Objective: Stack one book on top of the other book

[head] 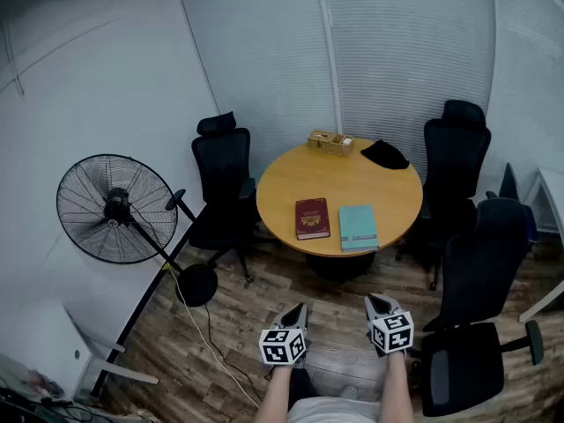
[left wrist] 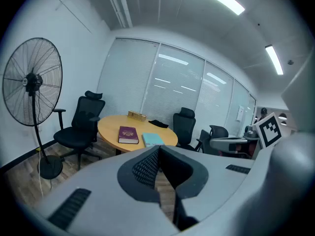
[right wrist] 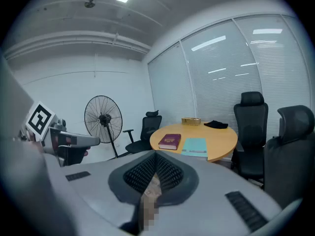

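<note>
A maroon book and a light teal book lie side by side on the near part of a round wooden table. Both gripper views show them from a distance: the maroon book and the teal book. My left gripper and right gripper are held low over the floor, well short of the table. Each has its jaws shut with nothing between them.
Black office chairs ring the table. A standing fan is at the left, its cable trailing on the wood floor. On the table's far side sit a small wooden box and a black cloth.
</note>
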{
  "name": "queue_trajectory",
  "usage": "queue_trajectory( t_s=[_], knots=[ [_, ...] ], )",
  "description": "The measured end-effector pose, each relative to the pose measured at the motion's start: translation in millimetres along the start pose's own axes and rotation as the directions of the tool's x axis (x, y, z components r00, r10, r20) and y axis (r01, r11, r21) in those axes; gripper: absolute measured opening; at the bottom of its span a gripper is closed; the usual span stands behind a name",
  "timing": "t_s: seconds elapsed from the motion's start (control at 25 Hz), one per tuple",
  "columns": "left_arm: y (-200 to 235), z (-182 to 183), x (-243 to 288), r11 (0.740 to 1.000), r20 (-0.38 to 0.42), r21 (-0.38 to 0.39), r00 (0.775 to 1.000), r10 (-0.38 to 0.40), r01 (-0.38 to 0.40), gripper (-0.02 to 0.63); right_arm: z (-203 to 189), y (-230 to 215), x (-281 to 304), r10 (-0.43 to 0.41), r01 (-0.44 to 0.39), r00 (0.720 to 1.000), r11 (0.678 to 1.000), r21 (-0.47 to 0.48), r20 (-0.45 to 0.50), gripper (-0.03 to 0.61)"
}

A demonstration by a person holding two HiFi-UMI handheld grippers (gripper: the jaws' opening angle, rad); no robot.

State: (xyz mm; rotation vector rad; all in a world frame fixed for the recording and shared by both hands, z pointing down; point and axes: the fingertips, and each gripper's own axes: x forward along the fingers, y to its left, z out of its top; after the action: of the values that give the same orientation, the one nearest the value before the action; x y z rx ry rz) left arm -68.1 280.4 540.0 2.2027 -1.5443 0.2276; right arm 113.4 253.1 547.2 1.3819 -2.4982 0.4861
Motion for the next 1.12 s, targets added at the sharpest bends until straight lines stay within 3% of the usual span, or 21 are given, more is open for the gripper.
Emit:
queue_trajectory(
  t_s=[0.24, 0.64, 0.68, 0.76, 0.88, 1.12],
  knots=[
    [0, 7, 0, 1.000, 0.012, 0.013, 1.000, 0.016, -0.016, 0.029, 0, -8, -4, -0.005, 0.005, 1.000, 1.000, -0.008, 0.000, 0.017],
    [16, 16, -6, 0.997, 0.049, 0.006, 0.996, 0.079, -0.080, 0.035, 1, -21, -6, -0.019, 0.016, 0.999, 0.997, 0.075, 0.036, 0.040],
    [16, 16, -4, 0.997, 0.046, 0.004, 0.996, 0.076, -0.076, 0.055, 2, -23, -6, -0.024, 0.020, 0.999, 0.996, 0.083, 0.040, 0.066],
    [17, 16, 0, 0.997, 0.035, 0.014, 0.997, 0.074, -0.075, 0.160, 2, -24, -4, -0.021, 0.016, 0.999, 0.995, 0.097, 0.045, 0.103],
    [20, 16, 7, 0.996, 0.024, 0.026, 0.996, 0.088, -0.089, 0.235, -1, -23, 2, 0.011, -0.014, 1.000, 0.995, 0.100, 0.027, 0.192],
    [15, 25, 15, 0.995, 0.020, 0.060, 0.997, 0.073, -0.074, 0.281, 6, -33, 9, 0.030, -0.032, 0.999, 0.993, 0.113, 0.027, 0.286]
  ],
)
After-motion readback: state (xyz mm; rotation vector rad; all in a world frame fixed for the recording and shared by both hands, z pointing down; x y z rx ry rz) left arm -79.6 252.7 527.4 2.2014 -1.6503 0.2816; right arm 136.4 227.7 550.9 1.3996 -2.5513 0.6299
